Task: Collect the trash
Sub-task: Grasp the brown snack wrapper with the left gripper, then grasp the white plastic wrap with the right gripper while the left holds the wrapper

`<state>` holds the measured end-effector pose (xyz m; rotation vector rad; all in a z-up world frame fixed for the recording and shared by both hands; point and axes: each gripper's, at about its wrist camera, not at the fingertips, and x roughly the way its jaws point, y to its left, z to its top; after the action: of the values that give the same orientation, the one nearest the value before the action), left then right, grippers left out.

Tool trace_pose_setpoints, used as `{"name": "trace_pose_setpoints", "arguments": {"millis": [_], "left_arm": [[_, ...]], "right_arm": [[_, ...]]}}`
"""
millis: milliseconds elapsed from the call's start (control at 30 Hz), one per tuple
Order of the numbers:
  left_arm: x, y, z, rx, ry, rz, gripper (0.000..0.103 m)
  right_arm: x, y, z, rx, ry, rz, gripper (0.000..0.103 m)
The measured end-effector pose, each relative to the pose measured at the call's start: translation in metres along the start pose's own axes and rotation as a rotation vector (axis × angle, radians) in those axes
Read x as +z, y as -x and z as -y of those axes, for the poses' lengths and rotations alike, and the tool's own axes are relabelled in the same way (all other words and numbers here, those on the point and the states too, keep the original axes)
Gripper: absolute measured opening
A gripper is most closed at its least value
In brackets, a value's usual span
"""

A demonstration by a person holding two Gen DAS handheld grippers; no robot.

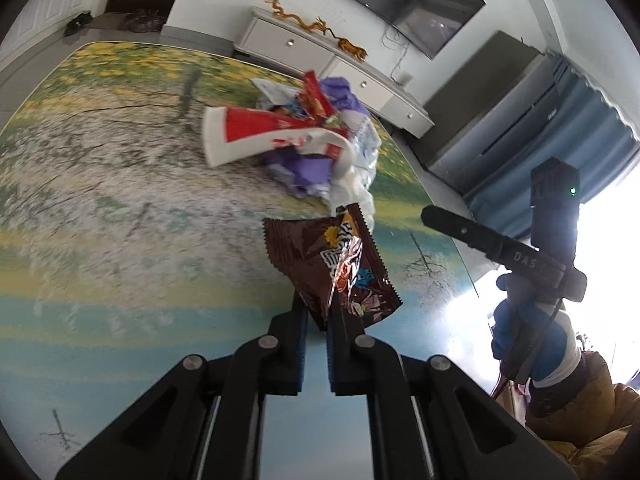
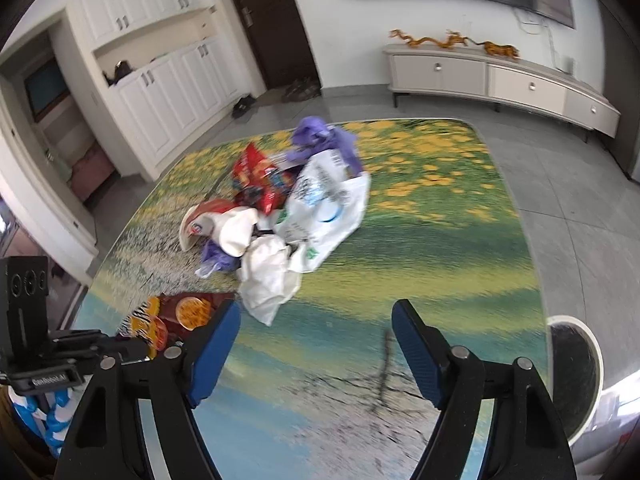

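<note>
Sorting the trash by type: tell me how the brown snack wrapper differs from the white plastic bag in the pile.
The brown snack wrapper is dark, glossy and printed with bright graphics; the white plastic bag is pale with small print. The wrapper is pinched in the shut left gripper, lifted clear of the table; the bag lies crumpled on the table among other litter. The wrapper looks smaller and flatter, the bag larger and bunched. Both are thin, flexible packaging.

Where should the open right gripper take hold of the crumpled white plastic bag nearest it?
Probably the bunched lower corner of the white plastic bag, coming from above on the near side. That fold sticks out of the pile toward the right gripper, clear of the paper cup.
</note>
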<state>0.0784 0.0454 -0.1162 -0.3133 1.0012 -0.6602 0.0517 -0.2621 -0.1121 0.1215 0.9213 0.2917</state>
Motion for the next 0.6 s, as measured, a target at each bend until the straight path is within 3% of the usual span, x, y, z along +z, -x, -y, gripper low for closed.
{"name": "trace_pose_setpoints", "arguments": {"millis": [267, 467, 600], "left_arm": [[-0.004, 0.022, -0.021, 0.014, 0.026, 0.065, 0.007], [-0.009, 0.029, -0.024, 0.017, 0.035, 0.080, 0.007], [-0.011, 0.032, -0.023, 0.027, 0.035, 0.087, 0.007]], "right_arm": [[0.015, -0.035, -0.035, 0.016, 0.097, -0.053, 0.061], [0.017, -0.062, -0.050, -0.024, 0.161, -0.100, 0.049], [0.010, -0.074, -0.050, -0.061, 0.184, -0.123, 0.033]]}}
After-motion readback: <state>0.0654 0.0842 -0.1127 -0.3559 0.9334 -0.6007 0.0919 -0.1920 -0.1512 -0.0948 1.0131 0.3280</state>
